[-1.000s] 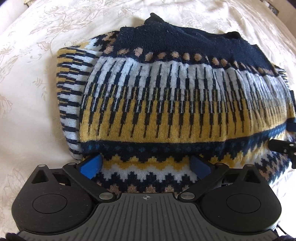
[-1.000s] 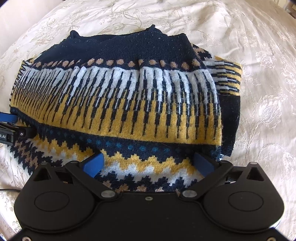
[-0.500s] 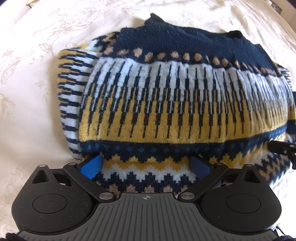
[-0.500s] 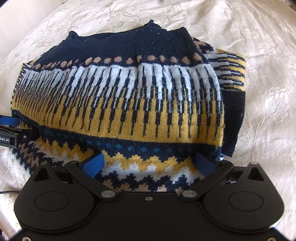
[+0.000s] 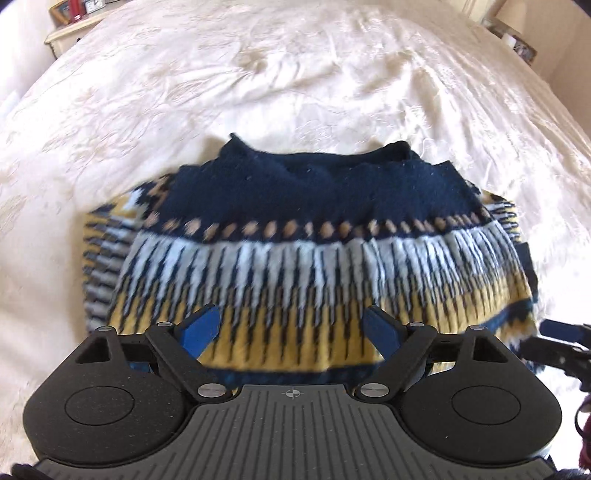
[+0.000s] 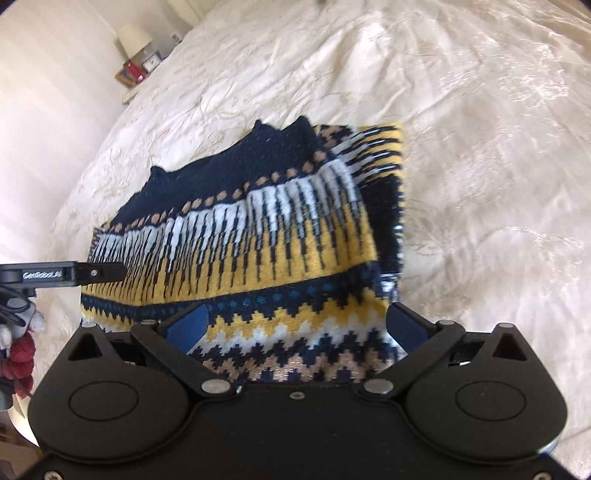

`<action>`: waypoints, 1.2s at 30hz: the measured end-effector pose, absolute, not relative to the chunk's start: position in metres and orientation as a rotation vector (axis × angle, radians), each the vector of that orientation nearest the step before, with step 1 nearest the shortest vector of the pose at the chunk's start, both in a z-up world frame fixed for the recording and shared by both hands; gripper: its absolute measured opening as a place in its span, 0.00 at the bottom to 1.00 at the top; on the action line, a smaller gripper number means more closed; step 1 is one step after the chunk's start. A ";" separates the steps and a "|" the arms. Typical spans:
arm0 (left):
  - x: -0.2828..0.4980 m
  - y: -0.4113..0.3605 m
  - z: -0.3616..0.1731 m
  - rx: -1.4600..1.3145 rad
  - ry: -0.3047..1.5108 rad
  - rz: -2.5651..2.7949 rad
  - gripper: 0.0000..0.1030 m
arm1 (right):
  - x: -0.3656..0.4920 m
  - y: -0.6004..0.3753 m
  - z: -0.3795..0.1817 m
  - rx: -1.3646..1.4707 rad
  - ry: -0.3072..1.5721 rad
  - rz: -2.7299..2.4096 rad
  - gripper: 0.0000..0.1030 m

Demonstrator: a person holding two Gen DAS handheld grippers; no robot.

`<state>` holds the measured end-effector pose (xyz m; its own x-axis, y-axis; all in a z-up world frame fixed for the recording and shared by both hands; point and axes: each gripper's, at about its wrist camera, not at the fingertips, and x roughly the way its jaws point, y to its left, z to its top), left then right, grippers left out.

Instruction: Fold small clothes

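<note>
A folded knit sweater (image 5: 295,266), navy with white, yellow and tan bands, lies on the cream bedspread (image 5: 295,74). My left gripper (image 5: 290,317) hovers over its near yellow band. Its blue pads stand apart and are closing, touching no cloth. My right gripper (image 6: 295,312) hangs open over the zigzag hem of the sweater (image 6: 258,236), with nothing pinched. In the left wrist view the right gripper's fingers (image 5: 554,339) show at the right edge. In the right wrist view the left gripper's fingers (image 6: 74,275) reach in from the left.
The bedspread (image 6: 480,147) stretches wide around the sweater. A bedside table with a lamp (image 6: 136,37) and red books (image 6: 131,72) stands at the far corner. A small shelf (image 5: 70,18) sits at the far left. Something dark red and fuzzy (image 6: 18,354) hangs by the left gripper.
Both grippers have lifted and drawn back from the sweater, so it looks smaller and more bed shows. The left jaws have narrowed a little. The right view has rolled and tilted.
</note>
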<state>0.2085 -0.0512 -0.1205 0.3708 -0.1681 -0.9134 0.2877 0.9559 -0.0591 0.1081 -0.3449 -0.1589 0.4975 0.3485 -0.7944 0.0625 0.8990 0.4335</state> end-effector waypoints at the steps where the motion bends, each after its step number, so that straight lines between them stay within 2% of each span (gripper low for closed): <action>1: 0.213 -0.058 -0.126 0.129 1.158 -0.287 0.82 | 0.108 -0.349 -0.159 0.446 1.040 0.169 0.99; 7: 0.231 -0.067 -0.158 0.158 1.235 -0.229 0.83 | 0.112 -0.368 -0.164 0.491 1.034 0.145 0.99; 23: 0.248 -0.074 -0.181 0.168 1.258 -0.198 1.00 | 0.163 -0.389 -0.208 0.728 1.077 0.341 1.00; 36: 0.249 -0.078 -0.187 0.171 1.251 -0.190 1.00 | 0.188 -0.380 -0.219 0.826 1.052 0.383 1.00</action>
<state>0.2492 -0.0784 -0.1868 0.3021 -0.0490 -0.9520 0.2353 0.9716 0.0247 0.1880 -0.3803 -0.2188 0.4682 0.6398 -0.6094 0.0976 0.6480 0.7553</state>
